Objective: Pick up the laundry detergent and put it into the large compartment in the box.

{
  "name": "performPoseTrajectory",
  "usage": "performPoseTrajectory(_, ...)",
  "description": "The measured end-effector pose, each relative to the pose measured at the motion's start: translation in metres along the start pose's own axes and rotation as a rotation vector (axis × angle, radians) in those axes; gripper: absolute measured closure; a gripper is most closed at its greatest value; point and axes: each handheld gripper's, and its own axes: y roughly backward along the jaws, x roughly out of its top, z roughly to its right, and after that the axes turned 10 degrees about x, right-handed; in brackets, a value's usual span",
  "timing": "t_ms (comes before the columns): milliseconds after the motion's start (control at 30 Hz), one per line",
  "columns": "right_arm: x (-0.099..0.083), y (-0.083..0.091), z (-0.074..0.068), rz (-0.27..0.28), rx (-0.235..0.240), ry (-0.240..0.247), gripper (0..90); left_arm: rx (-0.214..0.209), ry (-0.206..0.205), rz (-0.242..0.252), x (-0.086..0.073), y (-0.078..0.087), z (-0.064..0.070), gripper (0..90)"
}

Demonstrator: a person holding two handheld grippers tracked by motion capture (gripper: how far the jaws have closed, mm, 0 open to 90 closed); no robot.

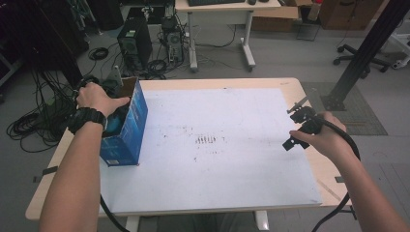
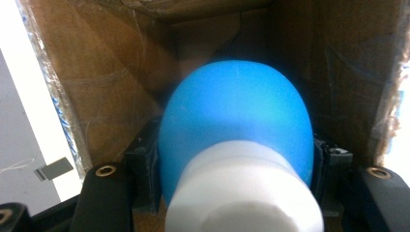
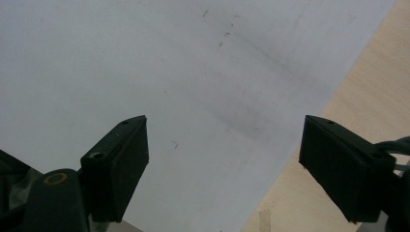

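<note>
A blue, rounded plastic object with a white cylindrical end (image 2: 235, 145) sits clamped between the fingers of the left gripper (image 2: 235, 169), the black pads pressing its two sides. The left gripper view shows it pushed inside a brown cardboard interior, with taped inner walls rising around it; the white end points toward the camera and is cut off by the lower edge, so its full shape cannot be told. In the high view only a sliver of blue (image 1: 115, 123) shows at the open top of the blue cardboard box (image 1: 129, 130), which stands upright at the left edge of the bench (image 1: 300, 89), on the white sheet (image 1: 217, 164) that covers most of the light wooden top. The person's left hand (image 1: 96, 99), with a black watch on the wrist, reaches down into the box and hides the left gripper there. White print runs along the lower part of the box's blue side, too small to read.

The right gripper (image 3: 225, 159) is held well apart from the box, over the right edge of the sheet. The right gripper view shows its fingers wide apart with nothing between them, above white sheet and a strip of bare wood. In the high view the right hand (image 1: 321, 137) wraps around that gripper (image 1: 297, 128) and its black cable loops back past the forearm. A row of small dark marks (image 1: 207, 140) lies near the middle of the sheet, too fine to make out.
</note>
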Motion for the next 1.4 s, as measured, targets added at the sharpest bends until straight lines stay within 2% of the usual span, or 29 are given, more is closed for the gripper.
performPoseTrajectory(467,-0.001,-0.003,0.001,-0.006,0.002,0.001,17.6,-0.004,0.009,0.020,0.000,0.005,-0.003,36.5)
performPoseTrajectory(767,-0.001,-0.005,0.000,-0.008,0.008,0.005,17.5,0.004,0.011,0.019,0.000,0.010,-0.003,30.8)
performPoseTrajectory(800,-0.001,-0.005,0.001,-0.007,0.007,0.004,17.5,0.018,0.014,0.018,-0.001,0.011,-0.003,30.6)
performPoseTrajectory(900,-0.002,-0.005,0.001,-0.006,0.008,0.003,17.5,0.018,0.014,0.013,-0.001,0.013,-0.003,25.6)
performPoseTrajectory(1000,-0.003,-0.004,0.002,-0.006,0.009,0.002,17.5,0.017,0.022,0.030,-0.002,0.023,-0.005,21.8)
performPoseTrajectory(1200,-0.003,-0.005,0.002,-0.003,0.012,0.004,17.5,0.017,0.007,0.034,-0.002,0.036,-0.003,20.9)
performPoseTrajectory(1400,-0.003,-0.004,0.001,-0.003,0.012,0.008,17.5,0.027,-0.003,0.075,-0.003,0.051,-0.003,19.6)
